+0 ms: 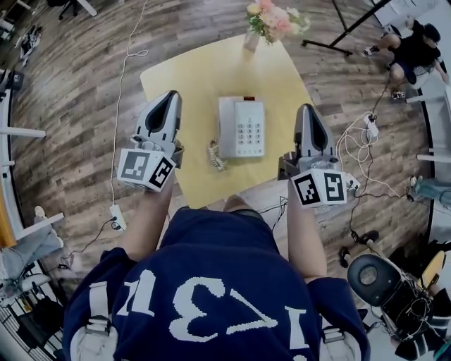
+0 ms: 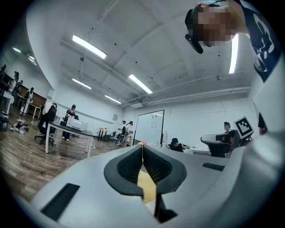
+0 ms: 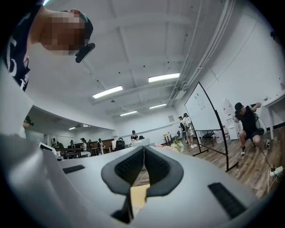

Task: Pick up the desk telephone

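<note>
A white desk telephone (image 1: 241, 127) with a keypad and a coiled cord (image 1: 215, 155) lies in the middle of a small yellow table (image 1: 204, 74). My left gripper (image 1: 168, 99) hovers over the table's left edge, a hand's width left of the phone, jaws shut and empty. At the table's right edge my right gripper (image 1: 308, 111) is held to the right of the phone, also shut on nothing. Both gripper views look level across the room; each shows the dark pads (image 2: 142, 164) (image 3: 143, 165) closed together, with a strip of yellow table below.
A vase of pink flowers (image 1: 271, 21) stands at the table's far edge. Cables and a power strip (image 1: 368, 130) lie on the wooden floor to the right, another cable (image 1: 120, 92) on the left. A person (image 1: 412, 49) crouches at upper right; a black stand (image 1: 345, 32) is nearby.
</note>
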The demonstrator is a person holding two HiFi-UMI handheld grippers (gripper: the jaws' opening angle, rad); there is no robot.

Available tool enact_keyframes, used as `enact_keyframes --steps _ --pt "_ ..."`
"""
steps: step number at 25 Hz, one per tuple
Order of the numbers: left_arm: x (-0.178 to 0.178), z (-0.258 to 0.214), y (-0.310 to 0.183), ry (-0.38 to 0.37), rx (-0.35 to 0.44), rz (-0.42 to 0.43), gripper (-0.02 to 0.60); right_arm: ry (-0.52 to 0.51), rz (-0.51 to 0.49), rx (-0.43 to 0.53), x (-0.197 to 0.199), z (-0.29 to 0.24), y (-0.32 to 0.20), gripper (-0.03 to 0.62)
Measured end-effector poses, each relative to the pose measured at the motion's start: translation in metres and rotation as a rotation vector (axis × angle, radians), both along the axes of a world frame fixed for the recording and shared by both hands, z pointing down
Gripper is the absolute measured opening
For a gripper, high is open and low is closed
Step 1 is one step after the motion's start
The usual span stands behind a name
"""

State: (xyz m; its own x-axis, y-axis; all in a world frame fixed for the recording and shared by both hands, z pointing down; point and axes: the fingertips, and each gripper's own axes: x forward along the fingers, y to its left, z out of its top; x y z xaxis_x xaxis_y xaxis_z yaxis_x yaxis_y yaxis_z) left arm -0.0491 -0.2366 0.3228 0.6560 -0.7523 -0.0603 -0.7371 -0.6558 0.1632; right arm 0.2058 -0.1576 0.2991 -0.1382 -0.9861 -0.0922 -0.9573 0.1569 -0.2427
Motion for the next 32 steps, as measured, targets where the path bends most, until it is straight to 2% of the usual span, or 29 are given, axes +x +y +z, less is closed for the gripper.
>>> enact_keyframes --steps 7,11,19,25,30,32 --pt "0.014 0.004 -0.003 -0.005 -0.007 -0.09 0.016 -0.019 -0.108 -0.01 0.018 0.01 -0.029 0.028" --pt "0.017 0.015 0.001 -0.01 -0.036 -0.119 0.017 -0.04 -0.147 -0.028 0.019 0.021 -0.038 0.028" --pt "0.036 0.049 -0.005 -0.005 -0.123 -0.056 0.017 -0.057 -0.145 -0.097 0.02 0.05 -0.044 0.029" --pt "0.053 0.088 -0.017 -0.074 -0.191 0.012 0.023 -0.074 -0.186 -0.209 0.016 0.09 -0.055 0.03" --pt "0.062 0.135 -0.027 -0.107 -0.318 0.071 0.173 -0.06 -0.25 -0.36 0.007 0.145 -0.062 0.038" --pt "0.066 0.161 -0.031 -0.153 -0.374 0.095 0.236 -0.048 -0.291 -0.439 0.002 0.175 -0.065 0.089"
